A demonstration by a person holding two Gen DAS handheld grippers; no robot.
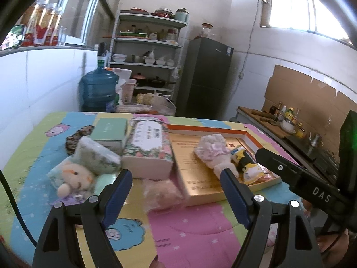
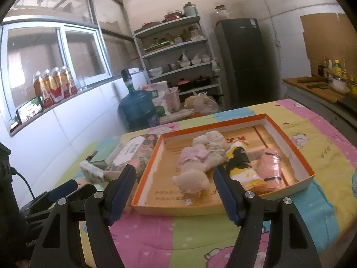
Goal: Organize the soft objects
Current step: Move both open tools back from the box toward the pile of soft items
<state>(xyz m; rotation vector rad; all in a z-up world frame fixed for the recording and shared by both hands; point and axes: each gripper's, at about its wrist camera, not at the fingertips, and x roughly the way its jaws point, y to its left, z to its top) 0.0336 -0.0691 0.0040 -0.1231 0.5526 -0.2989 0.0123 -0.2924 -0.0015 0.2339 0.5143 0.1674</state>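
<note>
An orange-rimmed shallow box (image 2: 287, 138) lies on the colourful table. In it are a cream plush toy in pink (image 2: 198, 158), a yellow-black packet (image 2: 239, 163) and a pink packet (image 2: 271, 167). The box (image 1: 252, 138) and the plush (image 1: 214, 151) also show in the left wrist view. A pinkish soft pack (image 1: 161, 193) lies on the cloth just ahead of my open, empty left gripper (image 1: 176, 176). A cream bear plush (image 1: 73, 176) and a green floral pillow (image 1: 98, 154) lie to its left. My right gripper (image 2: 174, 172) is open and empty in front of the box.
A floral tissue box (image 1: 148, 147) and a green book box (image 1: 110, 131) stand mid-table. The right gripper's body (image 1: 296, 174) reaches in from the right. Behind the table are a water jug (image 1: 98, 89), a shelf (image 1: 151, 51) of dishes, a fridge (image 1: 205, 76) and a counter (image 1: 279, 125).
</note>
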